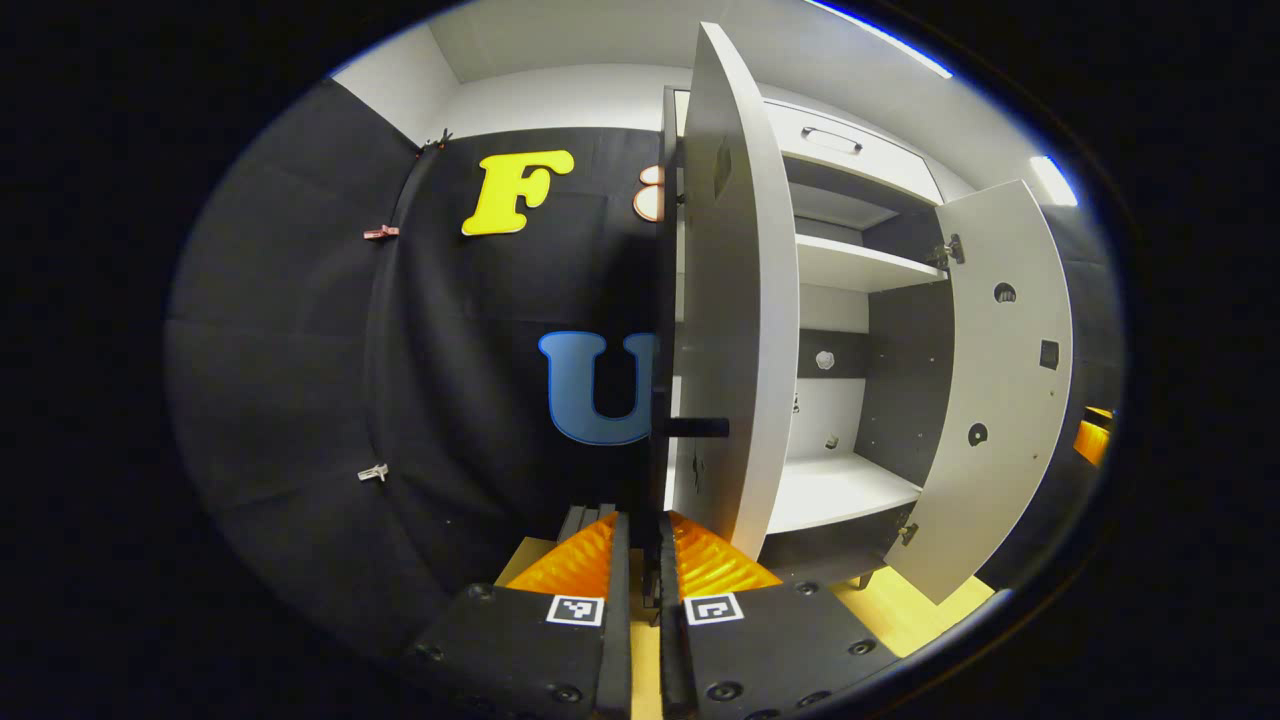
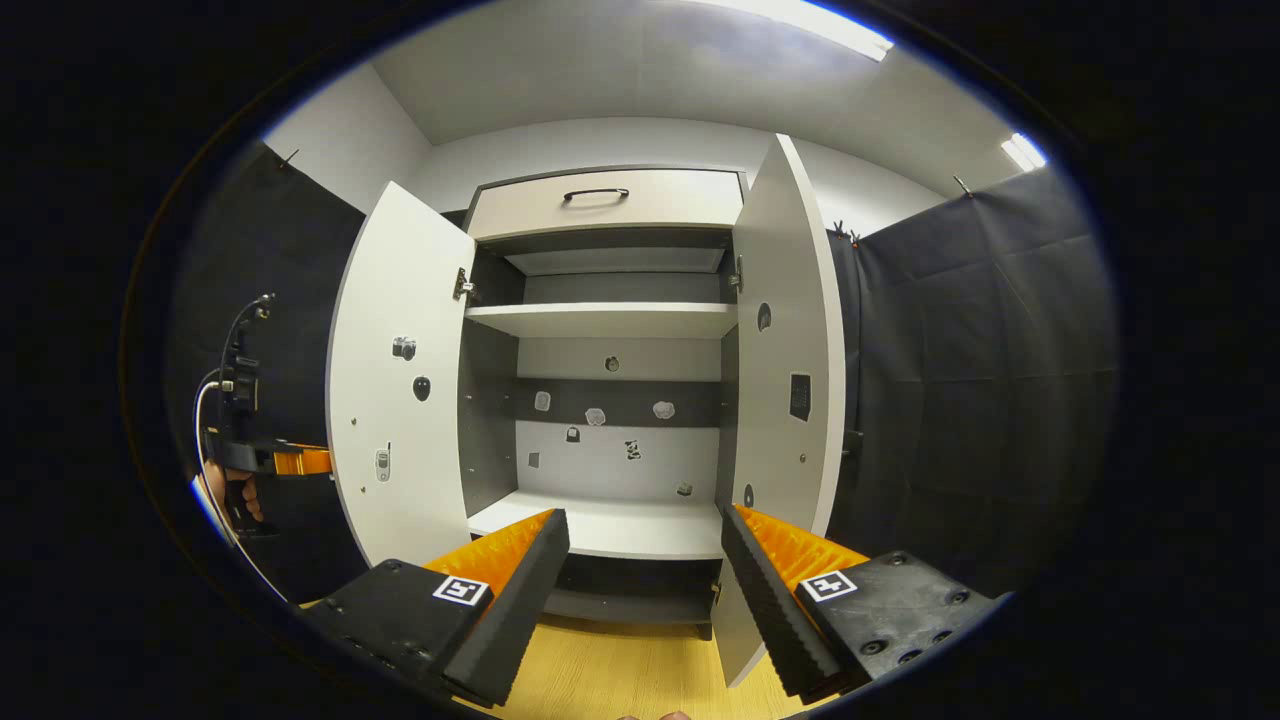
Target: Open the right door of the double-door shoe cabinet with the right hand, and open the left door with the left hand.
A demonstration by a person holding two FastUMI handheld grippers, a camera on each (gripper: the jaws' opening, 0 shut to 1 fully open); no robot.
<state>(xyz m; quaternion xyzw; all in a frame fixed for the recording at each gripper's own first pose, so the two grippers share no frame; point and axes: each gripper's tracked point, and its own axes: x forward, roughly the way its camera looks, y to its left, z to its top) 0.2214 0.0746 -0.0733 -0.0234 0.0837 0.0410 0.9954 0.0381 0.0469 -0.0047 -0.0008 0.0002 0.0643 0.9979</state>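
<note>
The shoe cabinet (image 2: 610, 205) stands with both doors swung wide. In the left gripper view the left door (image 1: 735, 300) appears edge-on just ahead, its dark handle (image 1: 697, 428) sticking out. My left gripper (image 1: 641, 525) is shut, and the handle side of the door's edge runs down between its fingers. The right gripper view has that gripper (image 2: 300, 460) against the left door (image 2: 400, 380), held by a hand. My right gripper (image 2: 645, 528) is open in front of the lower shelf (image 2: 610, 525), with nothing between its fingers. The right door (image 2: 790, 340) stands just right of it.
The cabinet has a top drawer (image 2: 605, 200) with a dark handle and a bare upper shelf (image 2: 600, 318). Small stickers dot the back panel and door insides. Black cloth walls close in on both sides. The floor (image 2: 620, 670) is light wood.
</note>
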